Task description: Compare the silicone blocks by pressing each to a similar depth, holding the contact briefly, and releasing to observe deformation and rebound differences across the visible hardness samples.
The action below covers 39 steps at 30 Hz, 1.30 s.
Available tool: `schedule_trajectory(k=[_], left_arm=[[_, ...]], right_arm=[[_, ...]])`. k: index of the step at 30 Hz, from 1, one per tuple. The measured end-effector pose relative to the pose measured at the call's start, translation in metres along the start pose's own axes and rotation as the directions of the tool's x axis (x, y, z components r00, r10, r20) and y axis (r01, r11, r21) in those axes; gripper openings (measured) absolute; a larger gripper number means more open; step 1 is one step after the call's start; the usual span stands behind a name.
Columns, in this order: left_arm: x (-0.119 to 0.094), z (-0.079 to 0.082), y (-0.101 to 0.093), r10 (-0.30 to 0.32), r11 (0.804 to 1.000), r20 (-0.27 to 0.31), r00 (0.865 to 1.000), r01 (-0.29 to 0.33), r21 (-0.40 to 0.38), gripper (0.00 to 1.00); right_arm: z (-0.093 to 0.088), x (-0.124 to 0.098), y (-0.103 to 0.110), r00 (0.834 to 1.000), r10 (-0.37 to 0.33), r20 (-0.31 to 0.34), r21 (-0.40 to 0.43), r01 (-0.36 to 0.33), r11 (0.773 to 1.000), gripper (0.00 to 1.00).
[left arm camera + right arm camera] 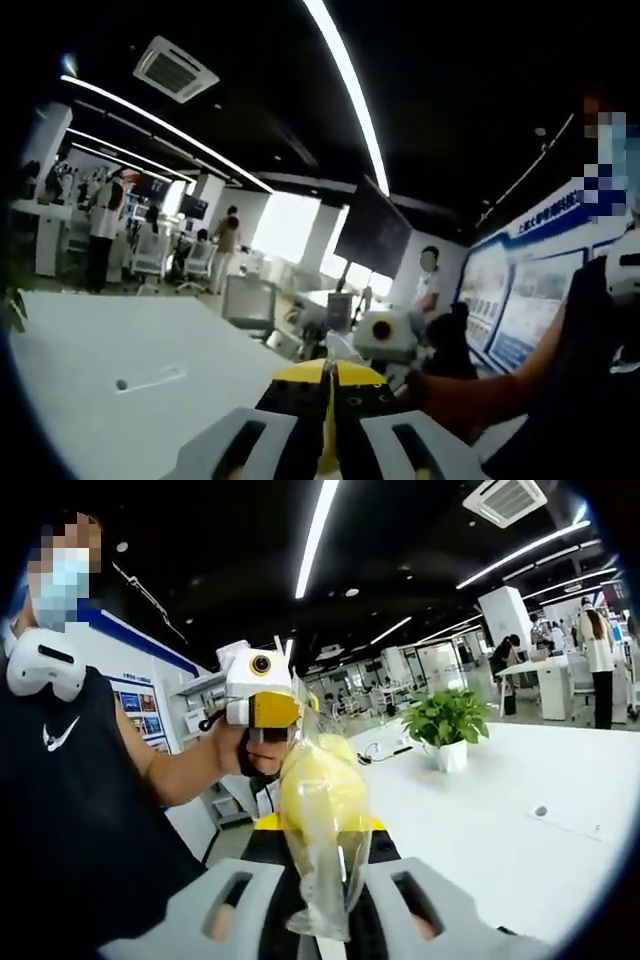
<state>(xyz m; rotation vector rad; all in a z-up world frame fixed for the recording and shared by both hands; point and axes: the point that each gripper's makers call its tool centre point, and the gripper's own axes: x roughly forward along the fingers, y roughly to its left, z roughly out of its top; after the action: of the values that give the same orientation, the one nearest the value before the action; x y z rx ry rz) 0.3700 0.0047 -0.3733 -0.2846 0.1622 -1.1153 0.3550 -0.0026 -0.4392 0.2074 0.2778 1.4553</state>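
One white table (560, 780) spread across the right gripper view, a potted plant (446, 725) at one o'clock. The right gripper (325, 900) pinched a clear bag of yellow silicone blocks (322, 810), dead centre. The left gripper (328, 440) was closed, a yellow sliver between its jaws.
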Motion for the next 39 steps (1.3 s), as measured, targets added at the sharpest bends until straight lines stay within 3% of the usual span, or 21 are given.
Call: schedule_trajectory(k=[5,13,15,16,18,39], left_arm=[[-0.002,-0.005,0.004,-0.013,0.999,-0.029,1.000,0.011,-0.044,0.00],[-0.002,-0.006,0.000,-0.024,1.000,-0.024,0.999,0.024,0.015,0.00],[-0.004,-0.011,-0.002,-0.033,0.996,-0.053,0.998,0.029,-0.079,0.00],[-0.004,-0.010,0.001,-0.020,1.000,-0.050,0.999,0.019,-0.017,0.00],[-0.005,-0.011,0.001,-0.005,1.000,-0.055,0.998,0.005,-0.002,0.00],[-0.016,-0.010,0.009,0.020,0.999,-0.014,1.000,-0.020,-0.043,0.00]], right_arm=[[-0.005,0.001,0.000,1.000,0.000,-0.030,-0.011,0.000,1.000,0.02],[-0.005,-0.002,-0.002,0.998,0.000,-0.065,-0.026,-0.002,1.000,0.02],[-0.007,-0.003,-0.002,0.996,-0.004,-0.085,-0.041,0.001,0.999,0.02],[-0.008,-0.002,-0.002,0.996,-0.004,-0.090,-0.042,0.000,0.999,0.02],[-0.009,-0.001,-0.001,0.995,-0.003,-0.097,-0.046,-0.001,0.999,0.02],[-0.007,0.001,0.003,0.991,-0.025,-0.135,-0.105,0.010,0.994,0.07]])
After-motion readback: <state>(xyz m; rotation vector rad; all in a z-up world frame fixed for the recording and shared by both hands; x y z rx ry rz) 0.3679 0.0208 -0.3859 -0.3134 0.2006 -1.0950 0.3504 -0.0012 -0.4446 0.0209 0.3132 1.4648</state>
